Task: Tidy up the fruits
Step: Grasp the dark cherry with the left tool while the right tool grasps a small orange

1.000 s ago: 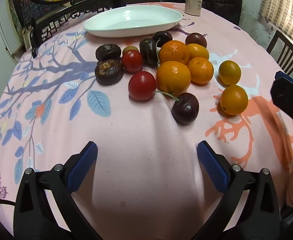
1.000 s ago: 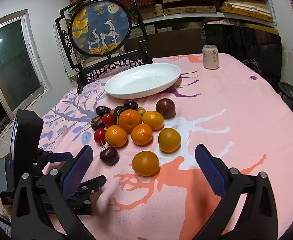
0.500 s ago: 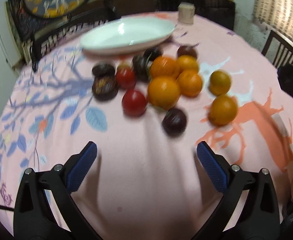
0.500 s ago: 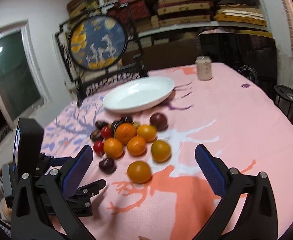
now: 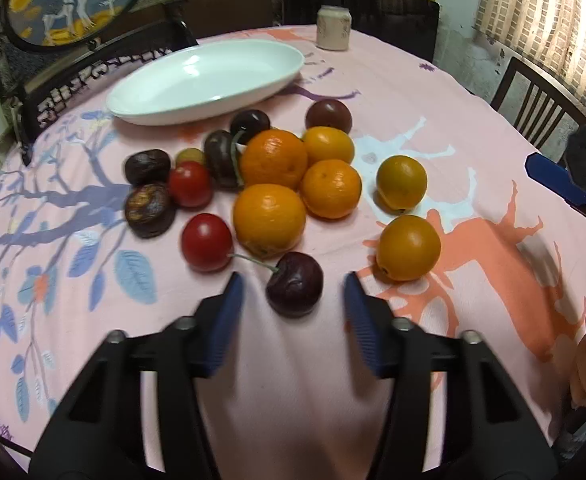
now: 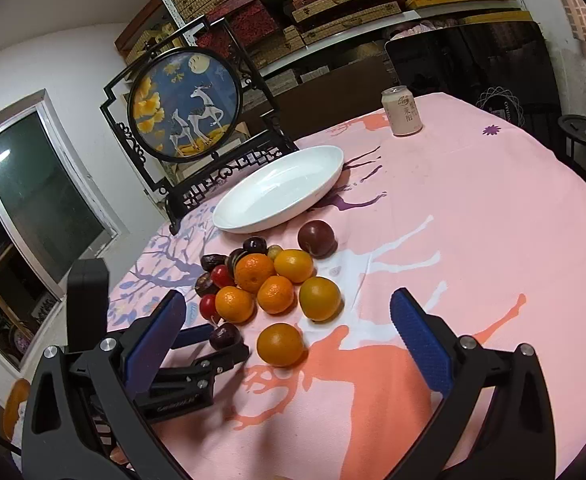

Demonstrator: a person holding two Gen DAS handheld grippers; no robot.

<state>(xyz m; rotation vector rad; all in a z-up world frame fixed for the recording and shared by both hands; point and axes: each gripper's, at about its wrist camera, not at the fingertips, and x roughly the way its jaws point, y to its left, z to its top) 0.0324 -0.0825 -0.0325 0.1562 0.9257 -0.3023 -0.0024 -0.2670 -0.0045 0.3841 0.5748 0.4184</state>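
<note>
A heap of fruit lies on the pink tablecloth: several oranges [image 5: 269,220], red cherry tomatoes [image 5: 207,241], dark plums and a dark cherry [image 5: 295,289] with a stem. My left gripper [image 5: 291,294] is open, its blue pads on either side of the dark cherry without touching it. The cherry also shows in the right wrist view [image 6: 224,336] between the left gripper's fingers. My right gripper [image 6: 285,338] is open and empty, held above the table in front of the nearest orange [image 6: 280,344]. An empty white oval dish [image 5: 209,80] stands behind the fruit.
A drink can [image 5: 334,27] stands at the table's far edge. A round painted screen on a black stand [image 6: 187,106] is behind the dish. A dark chair [image 5: 541,104] is at the right. Shelves fill the back wall.
My left gripper has moved forward to the dark cherry and its jaws have narrowed around it. My right gripper has risen and tilted a little; it stays open.
</note>
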